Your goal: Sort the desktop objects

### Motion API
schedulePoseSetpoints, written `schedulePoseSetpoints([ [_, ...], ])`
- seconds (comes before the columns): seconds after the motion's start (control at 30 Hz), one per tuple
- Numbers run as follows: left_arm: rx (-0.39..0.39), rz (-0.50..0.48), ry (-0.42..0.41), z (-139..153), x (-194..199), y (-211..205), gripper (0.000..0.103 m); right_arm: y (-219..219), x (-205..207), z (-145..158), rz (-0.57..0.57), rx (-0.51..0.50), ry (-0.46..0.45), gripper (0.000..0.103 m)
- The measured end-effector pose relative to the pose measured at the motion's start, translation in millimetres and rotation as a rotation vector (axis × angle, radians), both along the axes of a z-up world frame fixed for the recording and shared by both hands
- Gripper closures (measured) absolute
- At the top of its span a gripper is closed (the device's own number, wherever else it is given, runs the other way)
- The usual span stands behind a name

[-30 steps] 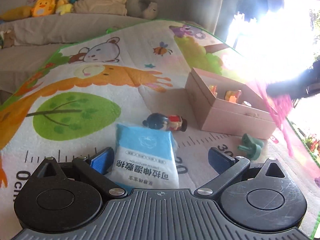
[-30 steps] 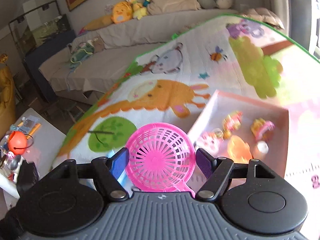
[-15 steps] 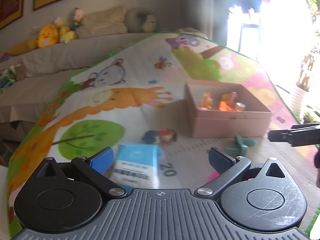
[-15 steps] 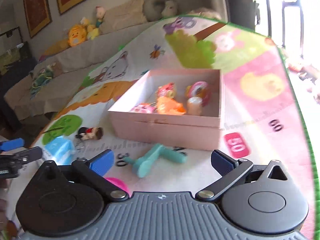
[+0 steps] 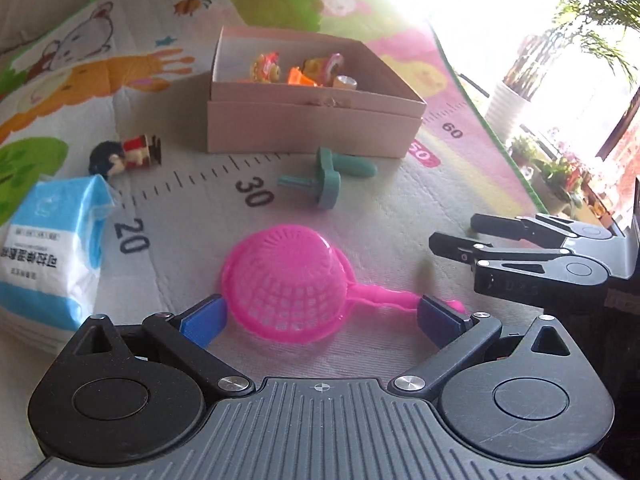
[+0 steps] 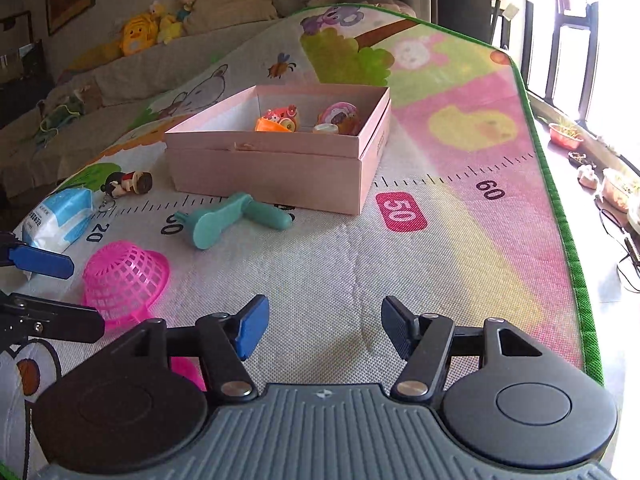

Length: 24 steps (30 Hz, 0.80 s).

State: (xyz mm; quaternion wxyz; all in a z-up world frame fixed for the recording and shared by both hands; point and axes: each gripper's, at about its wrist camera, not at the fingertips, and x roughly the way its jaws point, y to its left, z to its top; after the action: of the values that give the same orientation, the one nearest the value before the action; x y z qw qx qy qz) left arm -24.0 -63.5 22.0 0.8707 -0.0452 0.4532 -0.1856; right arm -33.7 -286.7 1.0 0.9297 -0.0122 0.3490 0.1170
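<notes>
1. Lying dome-up at lower centre of the left wrist view, the pink strainer (image 5: 286,284) rests on the mat (image 5: 360,216), its handle pointing toward the right of the frame.
2. It looks like thin moulded plastic: probably very light, a little springy, with a mesh that could flex or crack under a hard squeeze. The smooth dome would likely slip, so the handle or the rim edge seems the better hold.
3. The left hand-held gripper (image 5: 320,316) is spread wide, its fingers either side of the strainer, pinching nothing.
4. The right hand-held gripper (image 6: 320,326) is also spread and empty, over bare mat.
5. Farther up the frame lie a teal toy (image 5: 326,178), a figurine (image 5: 126,154), a blue packet (image 5: 48,248) and the pink box (image 5: 312,120), which already holds small toys.
</notes>
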Motion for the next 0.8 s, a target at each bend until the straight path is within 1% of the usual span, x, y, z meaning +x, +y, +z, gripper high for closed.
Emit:
schedulePoseSetpoints([
  [0.03,-0.007,0.011,0.027,-3.9,4.5,-1.3,0.0,-1.6,-0.7,-0.2,-0.004,0.011,-0.006,0.037],
  [0.07,-0.005,0.019,0.024,-4.6,6.5,-3.1,0.0,-3.0,-0.3,-0.2,-0.013,0.02,-0.004,0.034],
  [0.13,0.013,0.021,0.006,-2.6,11.6,-9.2,0.0,-7.0,2.0,-0.8,-0.044,0.039,0.0,0.026],
  [0.2,0.01,0.025,0.005,-2.5,19.4,-14.3,0.0,-15.1,4.3,-1.0,-0.088,0.079,-0.001,0.025],
  [0.27,0.029,0.028,-0.003,-4.6,26.7,-20.1,0.0,-24.8,6.9,-0.2,-0.141,0.132,-0.001,0.025],
  [0.33,0.092,0.019,-0.042,-7.7,33.2,-28.7,0.0,-34.3,9.3,0.0,-0.189,0.187,0.003,0.024],
  [0.4,0.171,0.003,-0.081,-11.8,36.6,-35.7,0.0,-38.6,9.7,0.1,-0.198,0.215,0.009,0.024],
  [0.47,0.224,-0.013,-0.109,-15.5,37.6,-37.9,0.0,-36.6,9.0,-0.3,-0.192,0.203,0.008,0.022],
  [0.53,0.234,-0.037,-0.13,-16.7,36.9,-34.4,0.0,-29.8,8.5,-1.3,-0.18,0.167,0.005,0.016],
  [0.57,0.234,-0.04,-0.13,-16.6,36.8,-31.0,0.0,-26.4,8.6,-1.9,-0.176,0.147,0.003,0.015],
  [0.7,0.25,-0.038,-0.143,-14.8,36.5,-14.3,0.0,-15.3,8.4,-3.5,-0.161,0.07,0.0,0.013],
  [0.8,0.284,-0.015,-0.162,-13.1,40.7,1.9,0.0,-7.7,7.3,-3.8,-0.133,0.03,0.005,0.013],
])
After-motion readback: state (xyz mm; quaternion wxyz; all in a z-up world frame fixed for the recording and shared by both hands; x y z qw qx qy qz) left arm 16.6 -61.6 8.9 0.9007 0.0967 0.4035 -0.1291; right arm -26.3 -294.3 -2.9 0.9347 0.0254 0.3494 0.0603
